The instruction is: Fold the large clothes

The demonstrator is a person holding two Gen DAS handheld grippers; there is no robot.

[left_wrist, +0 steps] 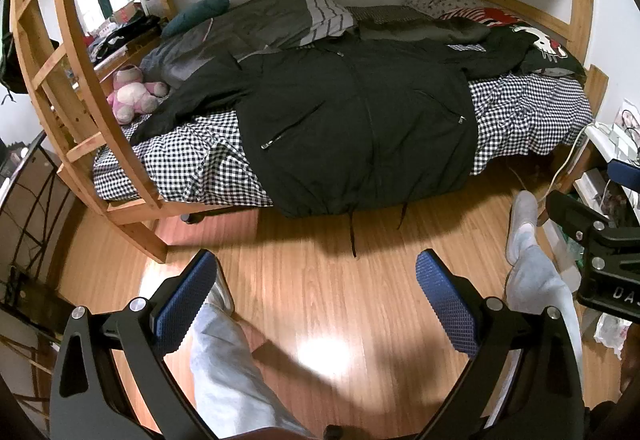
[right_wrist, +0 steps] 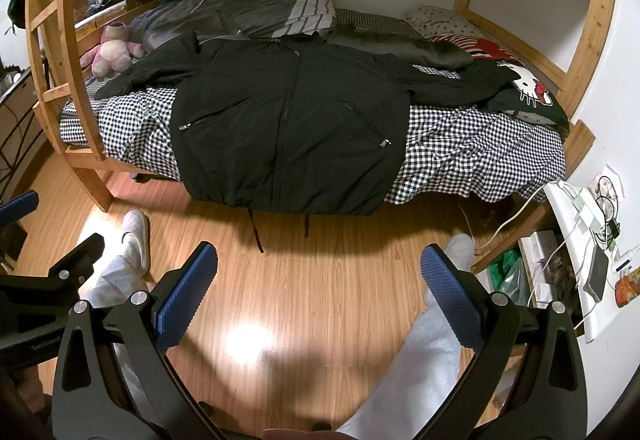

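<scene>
A large black zip-up jacket (left_wrist: 352,111) (right_wrist: 288,119) lies front side up across a bed with a black-and-white checked sheet (left_wrist: 192,155) (right_wrist: 472,155). Both sleeves are spread out to the sides and the hem hangs over the bed's near edge, drawstrings dangling. My left gripper (left_wrist: 316,300) is open above the wooden floor, well short of the bed, with nothing between its blue pads. My right gripper (right_wrist: 320,292) is also open and empty over the floor, at a similar distance from the jacket.
A wooden bunk frame with a ladder (left_wrist: 80,87) stands at the bed's left end. A pink plush toy (left_wrist: 134,93), grey bedding (left_wrist: 256,23) and a cartoon-cat pillow (right_wrist: 528,87) lie around the jacket. A person's legs and white slippers (right_wrist: 134,236) are on the floor. A cluttered white side table (right_wrist: 576,252) sits at right.
</scene>
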